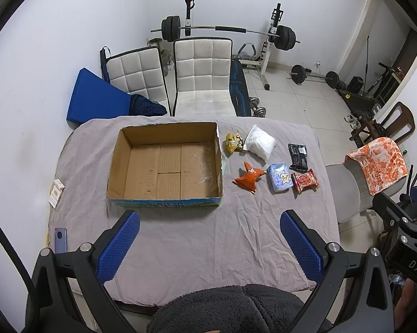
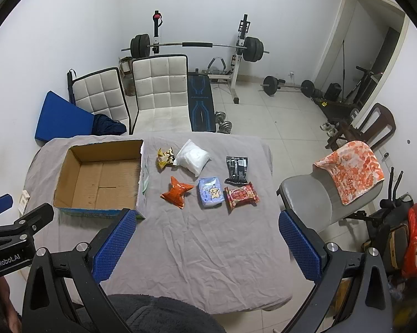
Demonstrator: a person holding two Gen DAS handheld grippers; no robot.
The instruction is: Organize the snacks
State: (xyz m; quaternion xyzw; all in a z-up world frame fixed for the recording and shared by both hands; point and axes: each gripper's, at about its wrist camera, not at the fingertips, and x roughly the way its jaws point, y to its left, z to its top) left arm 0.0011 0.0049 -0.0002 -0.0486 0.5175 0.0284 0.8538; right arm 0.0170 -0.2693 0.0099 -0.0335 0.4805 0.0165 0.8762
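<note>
In the right wrist view, white lettering "GenRobot.AI" stands on the black body of the other handheld gripper (image 2: 7, 258) at the near left. In the left wrist view, white letters "DAS" stand on the black gripper housing (image 1: 415, 263) at the near right. Print on the snack packets is too small to read.

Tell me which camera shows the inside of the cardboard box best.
The left wrist view: the cardboard box sits almost straight ahead, so its whole bare floor shows. In the right wrist view the box lies off to the left, seen at a slant, its near right corner hidden behind a finger.

Barbell rack (image 1: 225, 32) behind two white chairs (image 1: 203, 75); patterned towel (image 2: 353, 172) draped over a grey chair (image 2: 308, 197)
</note>
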